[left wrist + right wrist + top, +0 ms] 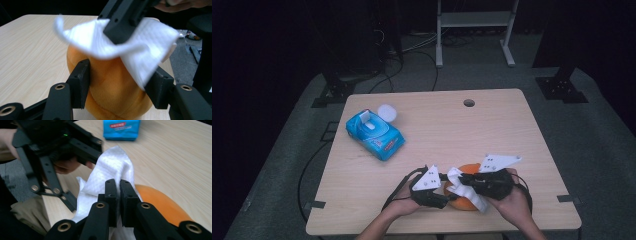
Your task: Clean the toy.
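Observation:
An orange soft rounded object (468,169) sits on the wooden table (492,125) near its front edge. My left gripper (120,85) clasps it from both sides, pads against its flanks (112,97). A white wipe (100,42) drapes over the orange top. My right gripper (118,182) is shut on that wipe (112,167), its jaws closed tight on the cloth above the orange object (160,202). In the high view the left gripper (444,197) and right gripper (464,182) meet over the object, with a hand behind each.
A blue pack of wipes (374,132) lies at the table's back left, its white lid (387,112) flipped open. A cable hole (469,103) is near the far edge. A white frame (474,20) stands on the floor beyond.

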